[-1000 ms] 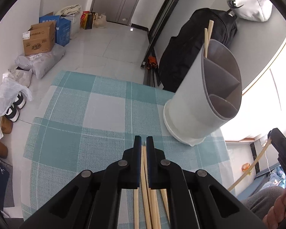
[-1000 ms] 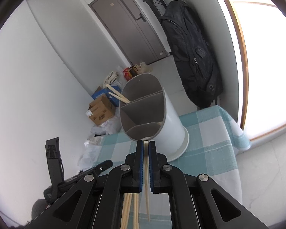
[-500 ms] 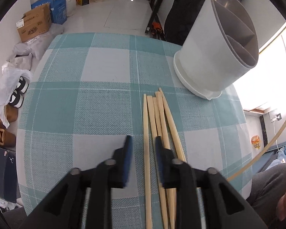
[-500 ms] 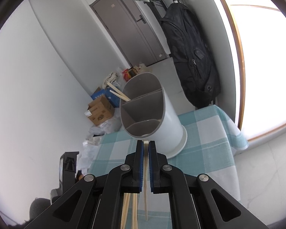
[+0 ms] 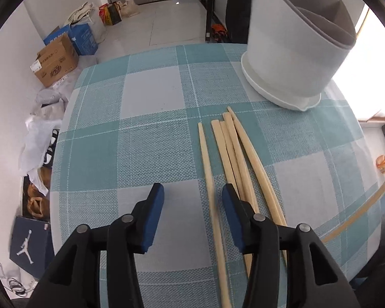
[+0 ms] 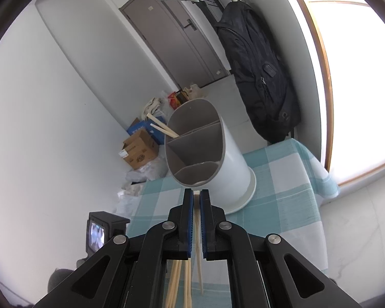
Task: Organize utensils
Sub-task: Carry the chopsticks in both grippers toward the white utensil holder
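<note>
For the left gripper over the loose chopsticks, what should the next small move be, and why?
Probably lower and close on the single chopstick lying apart from the bundle. The left gripper is opening with that stick between its blue pads, not yet pinched, and the holder stands close by.

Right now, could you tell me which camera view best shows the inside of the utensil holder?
The right wrist view: it looks into the utensil holder, showing three compartments, with chopsticks in the far one. The left wrist view shows mostly its white outer wall and part of the rim.
</note>
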